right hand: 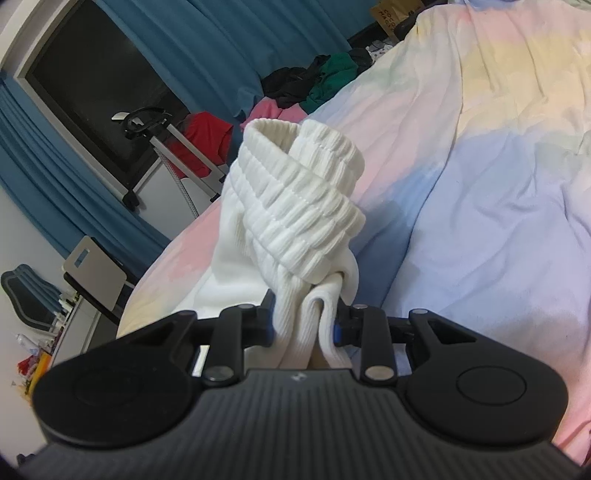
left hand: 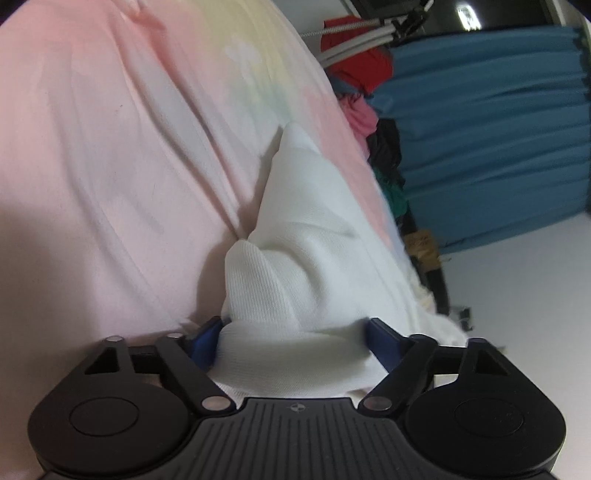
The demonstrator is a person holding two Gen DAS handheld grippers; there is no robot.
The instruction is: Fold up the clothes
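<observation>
I am holding a white ribbed garment [right hand: 295, 206] up over the bed [right hand: 498, 184]. It looks like pants or shorts, because it has a stretchy waistband [right hand: 303, 192]. My right hand-held gripper [right hand: 304, 325] is closed tight on a bunch of cloth just below the waistband. My left hand-held gripper [left hand: 295, 339] is only partly closed, with a thick wad of the same white cloth [left hand: 295, 266] squeezed between its blue fingers [left hand: 205, 341].

I think I am at the lifting step, before any fold is made. Next I would pull my two grippers apart to stretch the cloth flat, then lay it down on the bed.

A pile of other clothes [right hand: 314, 85] sits at the far edge of the bed, by the blue curtain [right hand: 207, 44]. A brown box [right hand: 391, 14] past the bed has writing, but it is too small to read.
</observation>
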